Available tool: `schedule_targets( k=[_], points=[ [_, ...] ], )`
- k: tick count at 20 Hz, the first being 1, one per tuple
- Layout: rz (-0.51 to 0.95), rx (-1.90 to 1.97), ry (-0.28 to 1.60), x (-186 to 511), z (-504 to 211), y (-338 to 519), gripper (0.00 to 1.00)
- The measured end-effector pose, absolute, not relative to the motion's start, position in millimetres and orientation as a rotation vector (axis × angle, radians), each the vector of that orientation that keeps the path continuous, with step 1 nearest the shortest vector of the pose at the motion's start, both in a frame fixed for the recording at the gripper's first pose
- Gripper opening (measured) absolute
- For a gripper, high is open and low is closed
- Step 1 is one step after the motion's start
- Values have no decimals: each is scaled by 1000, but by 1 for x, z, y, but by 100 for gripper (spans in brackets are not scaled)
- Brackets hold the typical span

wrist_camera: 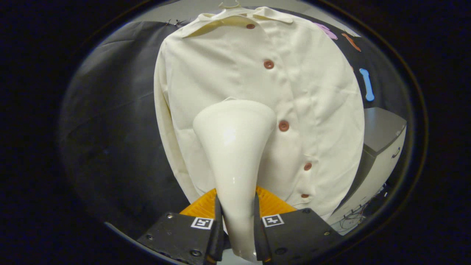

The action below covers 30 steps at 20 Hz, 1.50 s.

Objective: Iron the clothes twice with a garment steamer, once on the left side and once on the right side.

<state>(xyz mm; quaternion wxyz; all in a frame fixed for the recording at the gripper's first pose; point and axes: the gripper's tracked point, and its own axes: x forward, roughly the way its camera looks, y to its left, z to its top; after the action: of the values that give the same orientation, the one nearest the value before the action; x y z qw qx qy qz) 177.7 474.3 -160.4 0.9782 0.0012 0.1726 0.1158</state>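
Gripper (237, 217) closed, both fingers (217, 228) clamped on the narrow neck of the steamer (235, 147) from either side. Fingers upright and close to parallel, pressed flush to the neck, no gap showing. Pointed forward and tilted upward. Square marker tags on the flat blocks behind each finger, facing the camera.

steamer (235, 147) between the jaws, shirt (257, 92) just beyond, cabinet (379, 147) right
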Motion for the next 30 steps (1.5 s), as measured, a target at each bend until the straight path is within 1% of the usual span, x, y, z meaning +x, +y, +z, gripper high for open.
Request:
schedule_targets(
  k=[6, 14, 27, 30],
  points=[
    [224, -25, 414, 180, -209, 467, 34],
    [217, -87, 560, 180, -293, 450, 34],
    [247, -148, 737, 162, -367, 439, 35],
    [265, -132, 739, 150, -364, 434, 35]
  ],
)
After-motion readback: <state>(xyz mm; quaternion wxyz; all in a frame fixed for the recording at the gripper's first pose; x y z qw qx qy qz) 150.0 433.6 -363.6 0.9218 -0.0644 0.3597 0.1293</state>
